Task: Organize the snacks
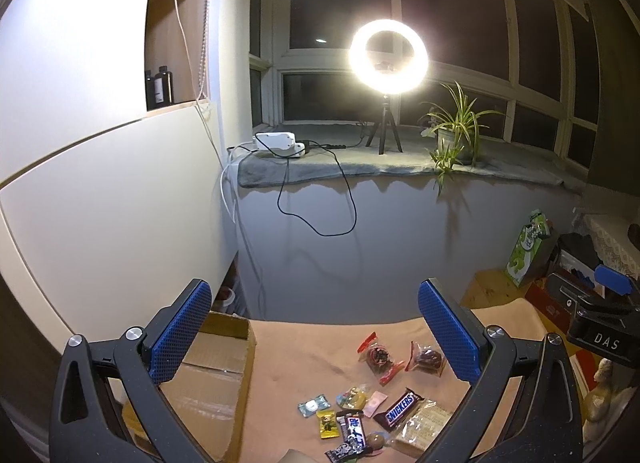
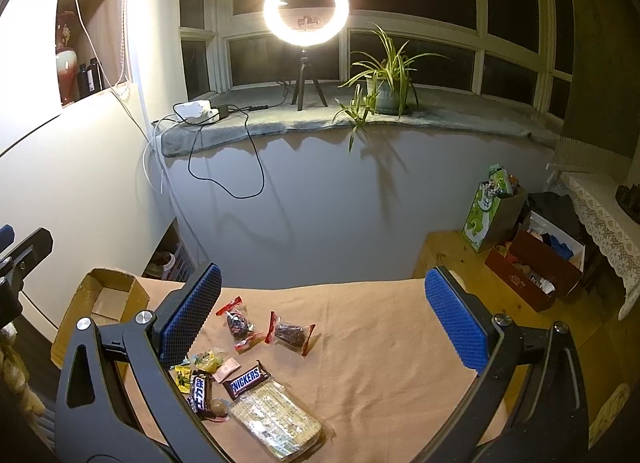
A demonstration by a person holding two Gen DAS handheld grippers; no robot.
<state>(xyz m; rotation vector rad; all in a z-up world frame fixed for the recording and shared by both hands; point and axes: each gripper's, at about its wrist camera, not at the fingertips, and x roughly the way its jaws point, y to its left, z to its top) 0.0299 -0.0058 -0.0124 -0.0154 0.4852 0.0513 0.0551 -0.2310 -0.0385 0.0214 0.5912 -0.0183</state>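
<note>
Right now both your left gripper (image 1: pixel 314 337) and right gripper (image 2: pixel 322 323) hang wide apart, holding nothing, above the snacks (image 2: pixel 240 379) scattered on the cloth (image 2: pixel 380 343). They're light and crinkly; pinch the Snickers (image 2: pixel 246 379) across its middle. Only the right view shows inside the cardboard box (image 2: pixel 100 295).

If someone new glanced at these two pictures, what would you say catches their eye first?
The glowing ring light on its tripod on the windowsill dominates, with a potted plant just to its right. Below, a scatter of snacks lies on the peach cloth, the Snickers bar standing out, with an open cardboard box at the table's left edge. Both grippers, left and right, hang open above.
</note>
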